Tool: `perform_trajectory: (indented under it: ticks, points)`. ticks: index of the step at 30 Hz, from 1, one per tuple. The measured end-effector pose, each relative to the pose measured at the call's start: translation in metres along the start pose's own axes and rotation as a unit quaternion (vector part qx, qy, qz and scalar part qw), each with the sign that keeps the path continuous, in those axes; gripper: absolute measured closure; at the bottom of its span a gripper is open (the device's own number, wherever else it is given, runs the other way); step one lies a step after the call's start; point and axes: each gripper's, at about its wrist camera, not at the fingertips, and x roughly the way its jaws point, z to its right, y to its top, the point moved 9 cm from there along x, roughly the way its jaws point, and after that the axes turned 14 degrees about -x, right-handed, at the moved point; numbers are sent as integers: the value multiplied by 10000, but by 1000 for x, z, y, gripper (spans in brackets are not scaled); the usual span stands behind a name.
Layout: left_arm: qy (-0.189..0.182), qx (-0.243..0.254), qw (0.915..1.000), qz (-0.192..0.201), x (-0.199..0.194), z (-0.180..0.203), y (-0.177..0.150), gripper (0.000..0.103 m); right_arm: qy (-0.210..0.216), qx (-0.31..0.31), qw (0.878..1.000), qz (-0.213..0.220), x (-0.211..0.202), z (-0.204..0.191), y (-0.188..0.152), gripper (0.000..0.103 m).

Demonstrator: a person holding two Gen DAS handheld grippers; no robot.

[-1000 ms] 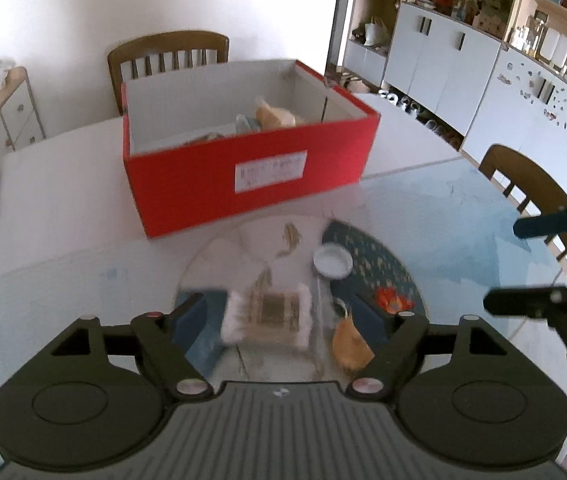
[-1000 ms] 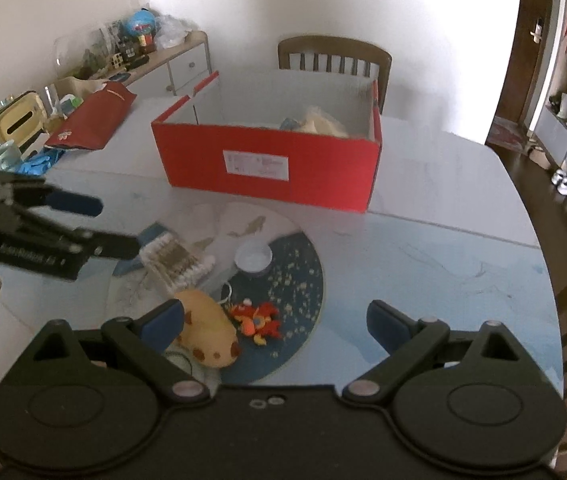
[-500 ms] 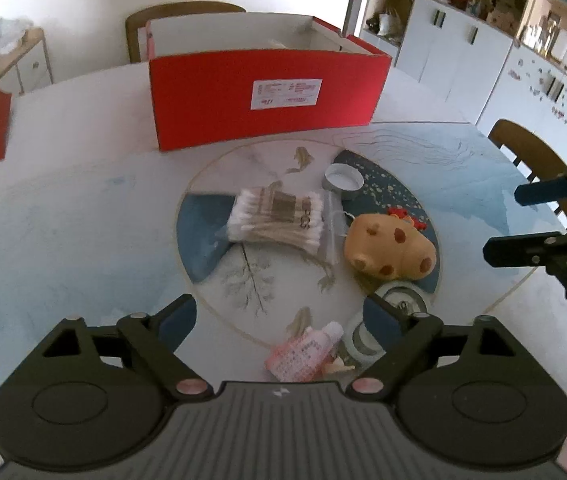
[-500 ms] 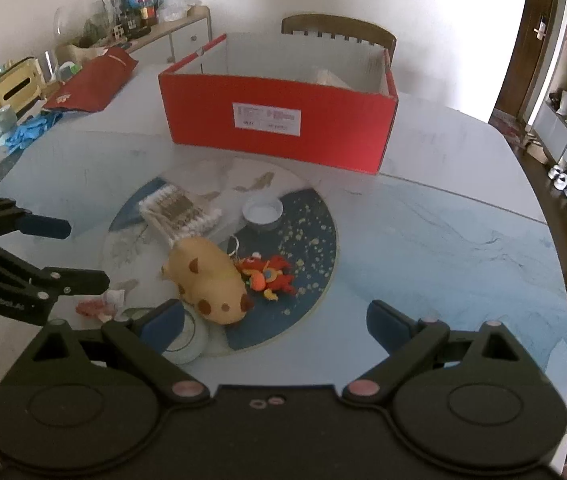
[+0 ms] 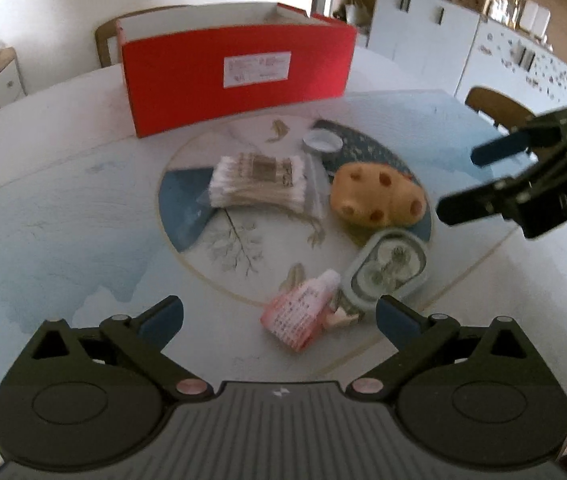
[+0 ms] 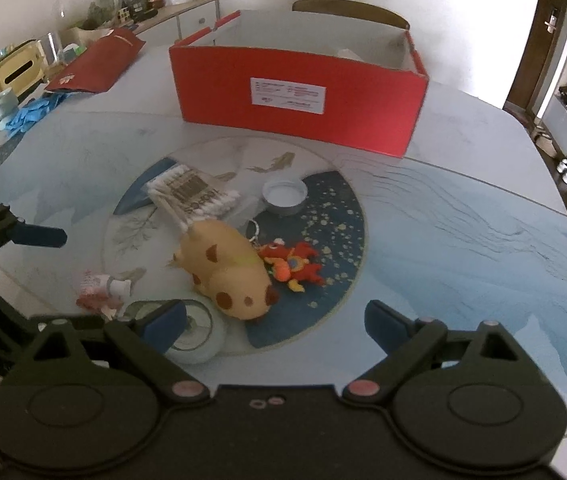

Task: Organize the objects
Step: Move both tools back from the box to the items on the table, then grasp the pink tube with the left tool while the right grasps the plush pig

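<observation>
Change: left tongs point(image 5: 279, 312) have pulled back; pink small bottle point(image 5: 303, 312) now lies between their tips.
Left tongs: spread, empty.
Right tongs point(image 6: 273, 320): spread, empty, above surface point(image 6: 463, 240).
Items: bundled cotton swabs point(image 5: 259, 180), tan spotted plush point(image 6: 229, 270), on surface.
Container: red cardboard box point(image 6: 303, 92), behind the items.

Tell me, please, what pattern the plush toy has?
Tan with brown spots, shown best in the right wrist view: plush toy.

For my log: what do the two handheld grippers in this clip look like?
Both match: the left gripper and right gripper are matte black plastic with round hinge discs, angular linkage arms, pinkish pivot pins and blue finger pads. The left body is ribbed grey with a small white logo. No cables or sleeves visible.
</observation>
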Motion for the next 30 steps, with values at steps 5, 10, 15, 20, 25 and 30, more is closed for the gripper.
perform_trajectory:
  ticks: [5, 10, 15, 20, 25, 30]
  points:
    - [4, -78, 9999, -129, 7, -8, -4, 0, 48, -8, 10000, -53, 10, -6, 3, 9]
    - [-64, -105, 9999, -23, 4, -17, -3, 0, 114, -31, 9999, -102, 18, -13, 6, 18]
    - [-149, -31, 9998, 96, 2, -19, 0, 1, 95, -28, 9999, -120, 24, -14, 10, 24]
    - [-296, -30, 9995, 43, 6, -18, 2, 4, 89, 62, 9998, -165, 30, -11, 13, 29]
    - [-504, -2, 9987, -7, 7, -13, 3, 28, 109, 75, 9997, -203, 34, -12, 15, 36]
    - [-749, -23, 9971, -110, 6, -7, 4, 54, 133, -22, 9997, -192, 35, -17, 17, 45]
